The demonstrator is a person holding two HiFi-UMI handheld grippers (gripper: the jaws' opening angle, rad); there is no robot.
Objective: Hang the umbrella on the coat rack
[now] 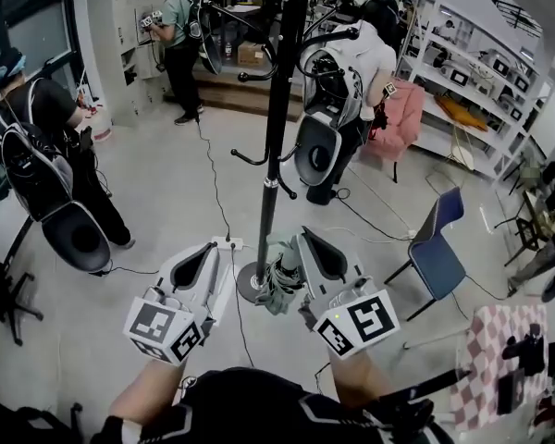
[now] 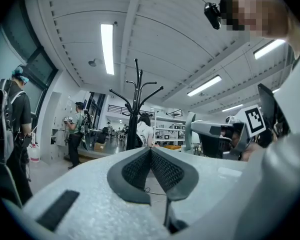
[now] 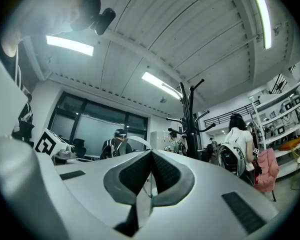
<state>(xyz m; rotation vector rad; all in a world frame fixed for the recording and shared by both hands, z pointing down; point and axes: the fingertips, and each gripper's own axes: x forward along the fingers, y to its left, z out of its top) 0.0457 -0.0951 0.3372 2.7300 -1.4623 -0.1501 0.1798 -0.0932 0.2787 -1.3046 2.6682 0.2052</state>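
The black coat rack [image 1: 279,109] stands just ahead of me, its round base [image 1: 248,287] on the floor between my grippers. My right gripper [image 1: 307,240] is shut on the thin strap of a folded grey-green umbrella [image 1: 279,287], which hangs under it beside the pole. In the right gripper view the strap loop [image 3: 134,140] arcs over the closed right gripper [image 3: 151,155], with the rack [image 3: 188,119] a little to the right. My left gripper [image 1: 209,248] is shut and empty, left of the pole. In the left gripper view, the left gripper [image 2: 151,152] points level at the rack [image 2: 135,109].
A power strip [image 1: 228,243] and black cables [image 1: 213,178] lie on the floor near the base. A blue chair [image 1: 439,248] stands at the right, with a checkered table [image 1: 499,359] at the lower right. People with backpacks stand left [image 1: 46,155], behind the rack [image 1: 347,91] and farther back.
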